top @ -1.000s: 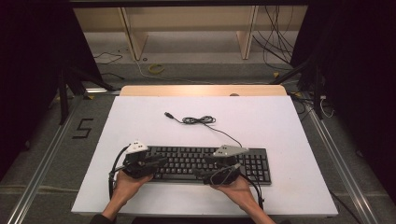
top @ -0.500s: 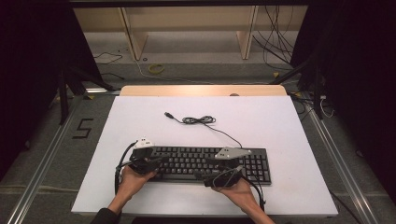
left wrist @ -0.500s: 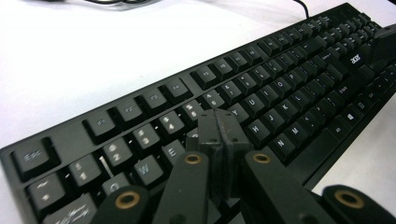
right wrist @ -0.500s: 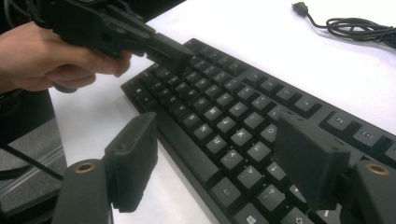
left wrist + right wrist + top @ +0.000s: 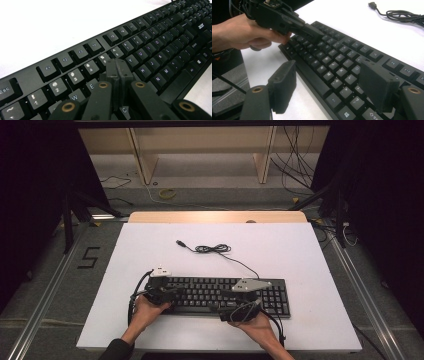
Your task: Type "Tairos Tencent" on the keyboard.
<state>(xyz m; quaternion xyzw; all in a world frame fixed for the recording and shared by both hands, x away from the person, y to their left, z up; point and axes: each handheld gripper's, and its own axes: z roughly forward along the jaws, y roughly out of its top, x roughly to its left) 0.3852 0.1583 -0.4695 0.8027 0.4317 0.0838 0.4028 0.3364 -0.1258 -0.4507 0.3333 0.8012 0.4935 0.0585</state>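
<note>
on the near half of the white bench [image 5: 300, 255] lies a black keyboard [image 5: 225, 295], long side across, close to the person's edge.

at its left end, in the high view, the left hand [image 5: 145, 312] holds the left tongs [image 5: 172, 292] over the keys there. that view is too small to tell how the jaws stand. the left gripper view settles it: the jaws are pressed together, pinching nothing, their joined tip just above the keys near r and t, with the function row and bare white bench beyond. the right gripper view adds the side-on look, the left tongs [image 5: 315, 32] slanting down onto the keyboard's far end with the hand [image 5: 244, 35] wrapped behind them.

further right, the high view has the right tongs [image 5: 235, 306] at the keyboard's near edge, about mid-length, the right hand [image 5: 255, 325] behind them. the right gripper view shows their jaws spread wide, one beside the front edge over the bench, the other above the keys, holding nothing.

behind the keyboard, the cable [image 5: 215, 249] runs from its back edge to a loose coil, with the plug [image 5: 181, 243] lying free on the bench.
</note>
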